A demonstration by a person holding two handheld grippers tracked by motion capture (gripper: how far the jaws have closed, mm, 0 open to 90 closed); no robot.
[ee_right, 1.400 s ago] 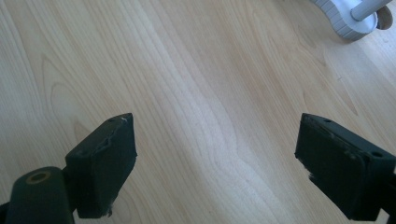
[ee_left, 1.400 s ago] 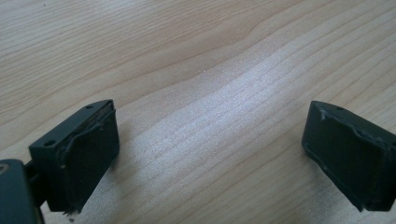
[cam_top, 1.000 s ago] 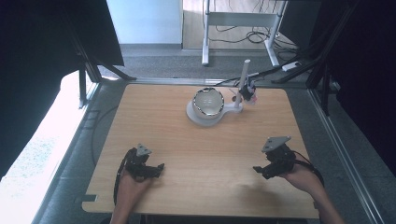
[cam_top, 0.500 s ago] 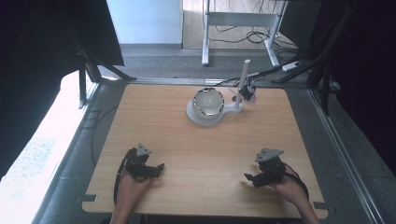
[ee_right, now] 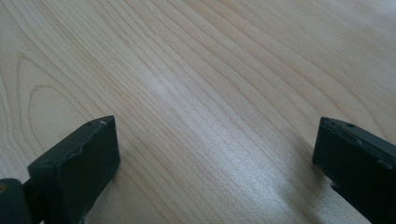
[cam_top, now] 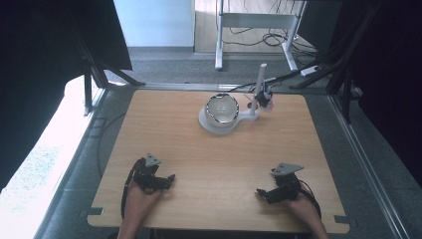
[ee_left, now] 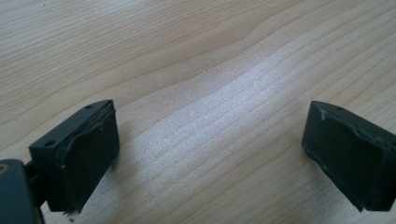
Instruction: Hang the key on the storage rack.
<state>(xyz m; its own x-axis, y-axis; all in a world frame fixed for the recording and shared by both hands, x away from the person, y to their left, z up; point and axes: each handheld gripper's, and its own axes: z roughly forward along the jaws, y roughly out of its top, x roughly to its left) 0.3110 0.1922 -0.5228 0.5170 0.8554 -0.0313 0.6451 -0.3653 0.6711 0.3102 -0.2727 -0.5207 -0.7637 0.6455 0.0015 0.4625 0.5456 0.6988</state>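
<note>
jaws wide apart over bare table (ee_left: 224,70) up close; bowl (cam_top: 222,108) far across from above

Small clamp (cam_top: 263,96) on the stand is unreadably small.

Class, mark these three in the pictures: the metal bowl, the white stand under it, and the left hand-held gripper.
metal bowl (cam_top: 222,108): high view, inside of the bowl.
white stand (cam_top: 242,116): high view, flat base right of the bowl.
left hand-held gripper (cam_top: 169,178): high view, between its fingertips.

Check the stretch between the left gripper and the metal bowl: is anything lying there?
Nothing: in the high view, only bare wooden table separates the left gripper from the metal bowl on its white base.
</note>
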